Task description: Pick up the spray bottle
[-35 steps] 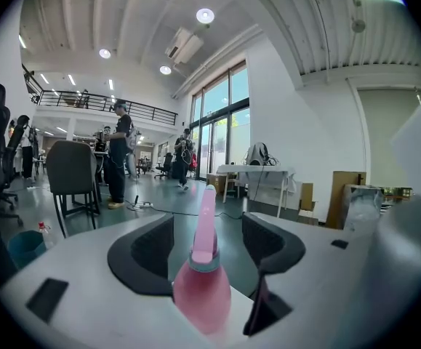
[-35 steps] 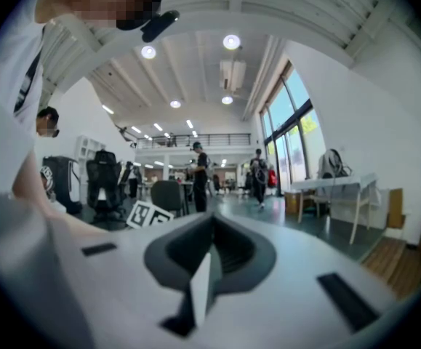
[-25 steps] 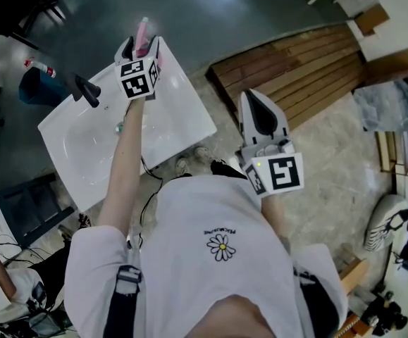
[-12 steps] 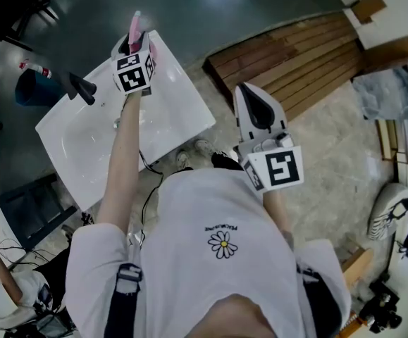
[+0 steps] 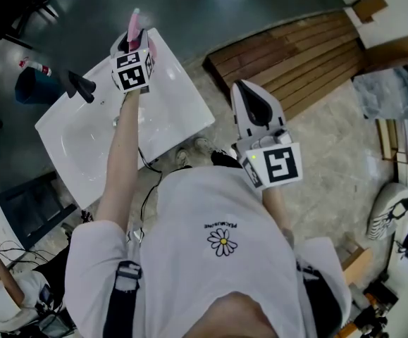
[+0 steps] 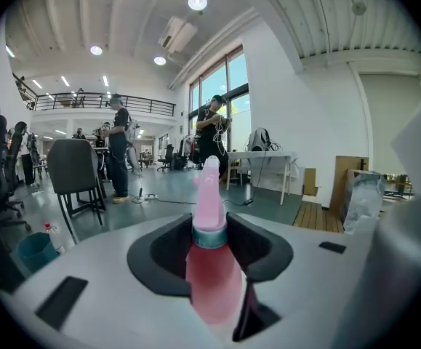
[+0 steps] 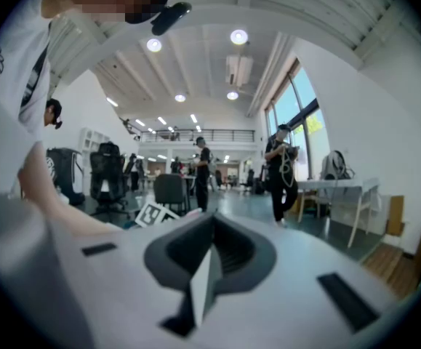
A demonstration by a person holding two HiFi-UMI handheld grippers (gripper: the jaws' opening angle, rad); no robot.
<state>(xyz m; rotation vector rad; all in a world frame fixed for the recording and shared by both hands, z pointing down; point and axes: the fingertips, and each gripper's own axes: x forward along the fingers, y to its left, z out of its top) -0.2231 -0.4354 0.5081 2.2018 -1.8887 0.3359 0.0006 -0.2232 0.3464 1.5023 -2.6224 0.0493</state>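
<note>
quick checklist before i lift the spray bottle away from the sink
1. left gripper shut on the spray bottle: ok, jaws press it from both sides.
2. bottle raised off the sink: cannot tell.
3. faucet apart from the bottle: ok, it sits off to the left.
4. right gripper out of the way: ok, shut, empty, off to the right.

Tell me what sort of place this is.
Probably a big open office or lab hall, not a bathroom: desks and office chairs, a railed upper gallery, tall windows, and a white sink set up on its own.
</note>
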